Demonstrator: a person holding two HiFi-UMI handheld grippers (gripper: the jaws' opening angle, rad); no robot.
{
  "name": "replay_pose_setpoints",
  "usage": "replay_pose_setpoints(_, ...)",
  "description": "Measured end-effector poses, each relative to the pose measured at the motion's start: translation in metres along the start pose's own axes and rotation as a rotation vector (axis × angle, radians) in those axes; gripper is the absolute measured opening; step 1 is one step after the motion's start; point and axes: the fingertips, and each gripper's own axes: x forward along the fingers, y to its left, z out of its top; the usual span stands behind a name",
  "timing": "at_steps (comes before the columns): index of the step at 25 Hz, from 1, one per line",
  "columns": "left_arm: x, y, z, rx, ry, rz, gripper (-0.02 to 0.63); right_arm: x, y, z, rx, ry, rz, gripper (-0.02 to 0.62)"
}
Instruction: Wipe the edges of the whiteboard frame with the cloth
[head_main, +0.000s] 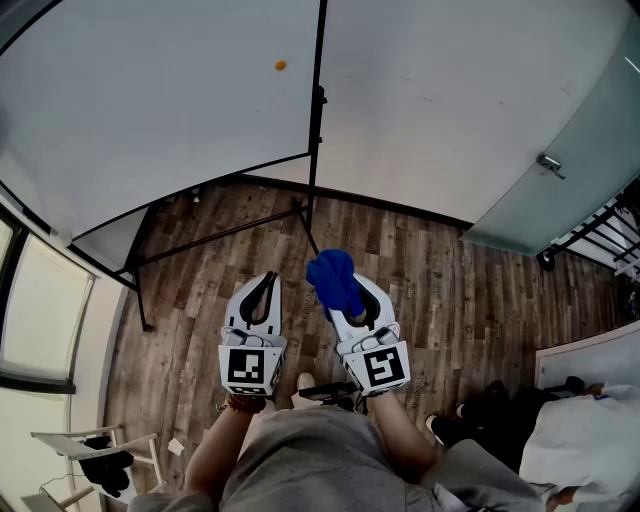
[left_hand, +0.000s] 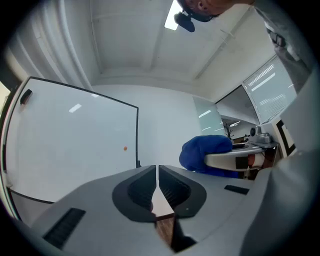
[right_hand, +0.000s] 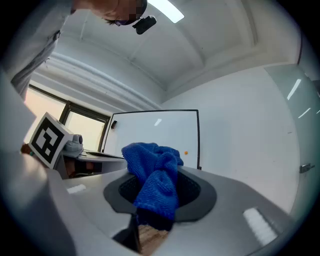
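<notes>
A white whiteboard (head_main: 170, 90) with a thin black frame (head_main: 318, 100) stands on black legs ahead of me; an orange dot (head_main: 280, 66) marks its face. It also shows as the whiteboard (left_hand: 70, 145) in the left gripper view and the whiteboard (right_hand: 150, 131) in the right gripper view. My right gripper (head_main: 338, 290) is shut on a bunched blue cloth (head_main: 334, 280), which drapes over its jaws as the blue cloth (right_hand: 154, 182). My left gripper (head_main: 265, 282) is shut with nothing in it, beside the right one, both short of the board.
The floor is wood plank (head_main: 420, 270). A white wall runs behind the board, with a frosted glass door (head_main: 570, 170) and its handle at the right. Windows (head_main: 40, 320) line the left side. A white chair with dark cloth (head_main: 95, 460) stands lower left.
</notes>
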Motion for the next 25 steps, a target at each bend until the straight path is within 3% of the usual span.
replay_pose_setpoints(13, 0.035, 0.014, -0.028, -0.006, 0.040, 0.015, 0.023, 0.035, -0.045, -0.052, 0.035, 0.083, 0.009, 0.152)
replay_pose_setpoints(25, 0.140, 0.073, -0.056, -0.072, 0.013, -0.089, 0.023, 0.122, -0.096, -0.101, 0.026, 0.211, -0.072, 0.152)
